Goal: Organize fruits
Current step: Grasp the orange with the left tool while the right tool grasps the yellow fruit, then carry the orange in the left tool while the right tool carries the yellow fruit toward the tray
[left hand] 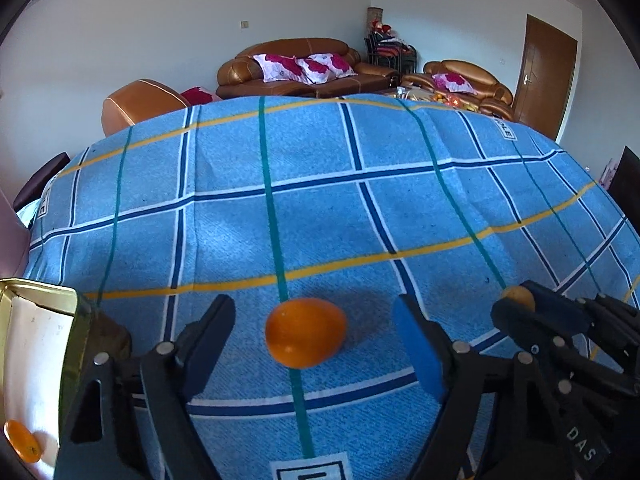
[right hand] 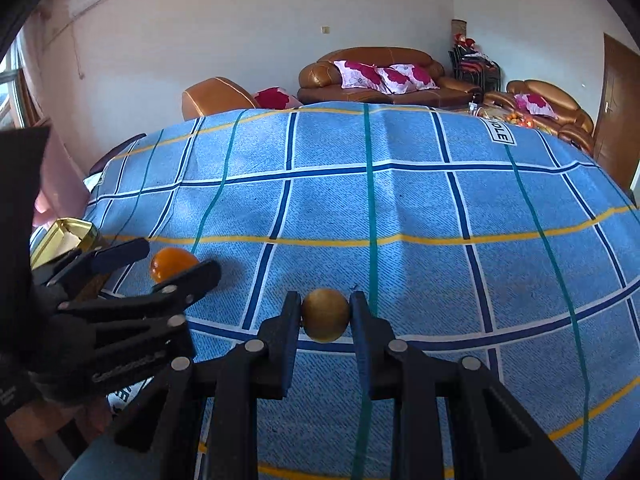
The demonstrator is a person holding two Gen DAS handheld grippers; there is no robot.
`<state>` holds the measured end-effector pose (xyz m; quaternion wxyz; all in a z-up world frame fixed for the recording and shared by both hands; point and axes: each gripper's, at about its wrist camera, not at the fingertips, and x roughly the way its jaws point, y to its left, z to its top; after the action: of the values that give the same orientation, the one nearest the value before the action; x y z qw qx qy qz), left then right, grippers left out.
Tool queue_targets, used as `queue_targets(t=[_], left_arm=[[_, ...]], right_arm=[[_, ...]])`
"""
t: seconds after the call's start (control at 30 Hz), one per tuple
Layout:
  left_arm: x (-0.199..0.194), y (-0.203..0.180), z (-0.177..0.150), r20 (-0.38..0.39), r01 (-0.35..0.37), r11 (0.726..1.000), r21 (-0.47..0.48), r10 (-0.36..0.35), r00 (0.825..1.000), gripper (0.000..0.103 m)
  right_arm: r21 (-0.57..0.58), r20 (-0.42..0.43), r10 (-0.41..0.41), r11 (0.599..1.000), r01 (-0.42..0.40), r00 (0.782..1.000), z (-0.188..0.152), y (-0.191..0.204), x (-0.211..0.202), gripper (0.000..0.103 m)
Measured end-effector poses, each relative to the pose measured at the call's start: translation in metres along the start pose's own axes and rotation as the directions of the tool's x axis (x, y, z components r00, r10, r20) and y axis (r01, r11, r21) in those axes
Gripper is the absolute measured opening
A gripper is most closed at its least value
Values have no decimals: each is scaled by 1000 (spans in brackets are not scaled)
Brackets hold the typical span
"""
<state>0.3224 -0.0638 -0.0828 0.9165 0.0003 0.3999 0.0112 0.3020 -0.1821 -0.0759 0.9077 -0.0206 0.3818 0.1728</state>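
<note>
Left gripper (left hand: 316,332) fingers apart, straddling orange fruit (left hand: 306,332) on desk, untouched — centre before squeezing. Right gripper (right hand: 326,316) fingers clamp small brown fruit (right hand: 325,315).

both wrist cams low, share blue cloth (left hand: 320,216).

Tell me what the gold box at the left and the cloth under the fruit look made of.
The gold box looks like thin metal, probably tin: shiny gold wall, thin folded rim, pale liner inside. The cloth looks like woven fabric, matte: visible weave texture, soft creases, blue with printed or woven check lines.
</note>
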Motion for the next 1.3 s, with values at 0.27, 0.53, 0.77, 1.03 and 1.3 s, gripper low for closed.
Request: queue_targets(t=[0.27, 0.53, 0.77, 1.03, 1.3], left_arm=[[15, 3, 0, -71, 65, 997, -30, -67, 995, 42], [-9, 3, -9, 2, 88, 996, -13, -88, 996, 42], [-28, 9, -15, 70, 92, 996, -20, -90, 993, 42], [-46, 6, -19, 141, 68, 998, 0, -68, 988, 42], [-57, 1, -22, 197, 54, 998, 15, -56, 979, 42]], right_arm=[[-15, 3, 8, 1000, -8, 1000, 0, 3, 0, 27], [-27, 40, 29, 999, -28, 999, -1, 8, -7, 27], [-42, 84, 36, 999, -32, 996, -2, 12, -15, 27], [-59, 126, 38, 998, -31, 991, -3, 15, -22, 27], [-86, 178, 18, 996, -3, 984, -5, 21, -30, 27]])
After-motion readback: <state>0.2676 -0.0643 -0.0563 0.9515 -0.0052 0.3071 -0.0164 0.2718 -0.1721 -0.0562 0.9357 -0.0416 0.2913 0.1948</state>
